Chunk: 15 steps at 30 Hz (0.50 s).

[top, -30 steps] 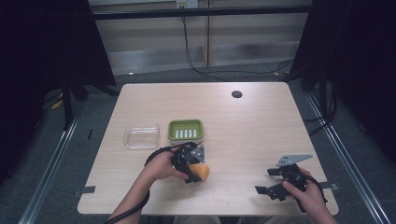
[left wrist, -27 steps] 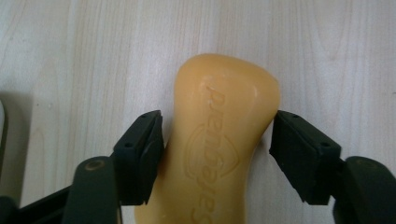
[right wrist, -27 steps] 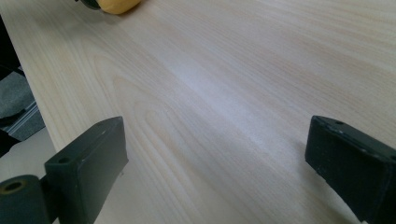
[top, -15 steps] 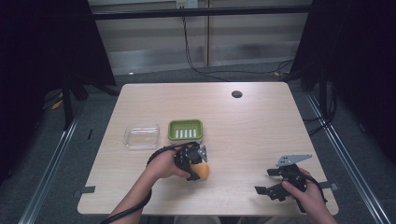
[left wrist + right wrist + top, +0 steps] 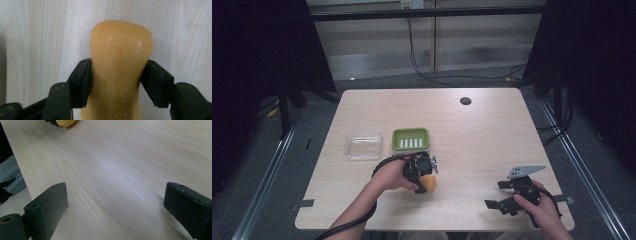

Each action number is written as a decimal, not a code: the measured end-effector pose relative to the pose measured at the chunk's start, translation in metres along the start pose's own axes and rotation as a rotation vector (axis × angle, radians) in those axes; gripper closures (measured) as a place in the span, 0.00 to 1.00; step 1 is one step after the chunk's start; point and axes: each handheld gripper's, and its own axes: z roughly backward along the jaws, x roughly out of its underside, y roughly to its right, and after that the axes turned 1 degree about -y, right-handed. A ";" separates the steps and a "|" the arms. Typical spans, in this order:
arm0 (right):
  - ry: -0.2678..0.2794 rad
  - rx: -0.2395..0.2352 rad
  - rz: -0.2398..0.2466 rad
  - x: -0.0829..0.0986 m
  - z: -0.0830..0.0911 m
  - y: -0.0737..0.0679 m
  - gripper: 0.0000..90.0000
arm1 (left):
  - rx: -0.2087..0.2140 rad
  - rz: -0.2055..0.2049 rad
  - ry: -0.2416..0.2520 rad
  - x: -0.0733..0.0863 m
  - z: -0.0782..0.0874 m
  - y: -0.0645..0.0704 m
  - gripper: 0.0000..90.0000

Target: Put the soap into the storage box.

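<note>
Little has changed since a moment ago: both tools sit where they were. A pale wooden tabletop (image 5: pixel 492 140) stands in a dark room. The left tool (image 5: pixel 424 181), hand curled around it, is clamped on an orange soap bar (image 5: pixel 120 67) lying on the wood. Just beyond it sits a green soap dish (image 5: pixel 410 138), a clear lid (image 5: pixel 363 145) alongside. The right tool (image 5: pixel 507 197) rests low, jaws wide apart.

Soap dish (image 5: pixel 410 138) sitting mid-table (image 5: pixel 492 135), clear tray (image 5: pixel 363 145) lying just to its left, soap bar (image 5: pixel 429 184) resting nearer the front edge, hole (image 5: pixel 465 101) sitting near the back edge.
</note>
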 end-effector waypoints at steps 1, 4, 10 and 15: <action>0.001 0.000 -0.001 0.000 0.000 0.000 0.06 | -0.006 0.007 -0.006 -0.001 0.000 0.001 0.49; 0.002 0.000 0.001 0.000 0.000 0.000 0.06 | -0.017 -0.010 -0.021 -0.004 -0.001 0.002 0.52; 0.001 0.001 0.003 0.000 0.000 -0.001 0.06 | -0.018 0.007 -0.055 -0.010 -0.001 0.002 0.54; 0.001 0.001 0.003 0.000 0.001 0.000 0.06 | -0.013 0.030 -0.074 -0.012 -0.001 0.003 0.54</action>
